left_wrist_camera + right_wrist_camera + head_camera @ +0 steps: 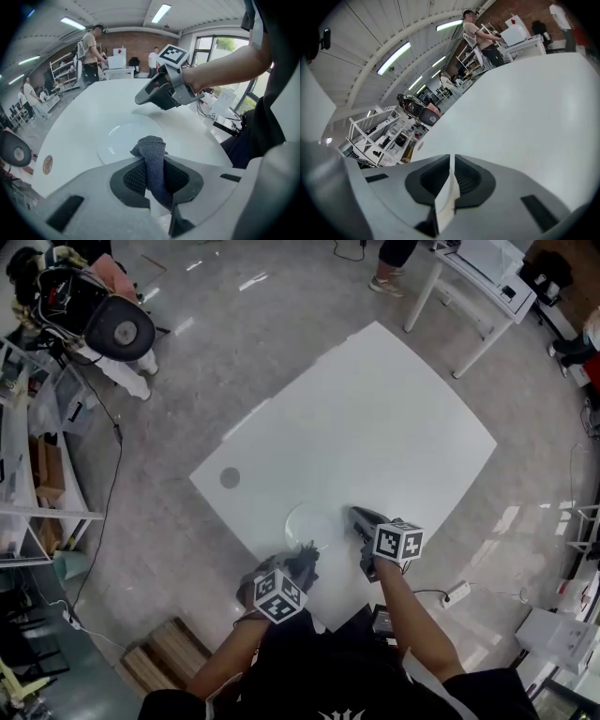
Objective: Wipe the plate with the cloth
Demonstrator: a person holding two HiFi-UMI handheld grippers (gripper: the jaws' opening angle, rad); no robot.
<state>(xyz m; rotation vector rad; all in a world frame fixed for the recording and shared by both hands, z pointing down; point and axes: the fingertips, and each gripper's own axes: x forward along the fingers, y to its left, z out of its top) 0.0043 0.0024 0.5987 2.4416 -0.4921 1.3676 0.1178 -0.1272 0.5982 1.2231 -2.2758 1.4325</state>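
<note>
A white plate (pixel 312 523) lies near the front edge of the white table (pixel 375 427). My left gripper (pixel 302 568) hangs just in front of the plate, shut on a dark grey cloth (pixel 151 146) that sticks up between its jaws. In the left gripper view the plate (pixel 124 140) lies just beyond the cloth. My right gripper (pixel 358 516) hovers at the plate's right edge, shut and empty. The right gripper view shows my right gripper (pixel 451 161) over bare table, with the plate out of sight.
A small brown disc (pixel 230 477) lies on the table left of the plate. An office chair (pixel 117 329), a second white table (pixel 473 282) and a power strip (pixel 457 593) stand around on the floor. Several people (pixel 91 51) stand far behind.
</note>
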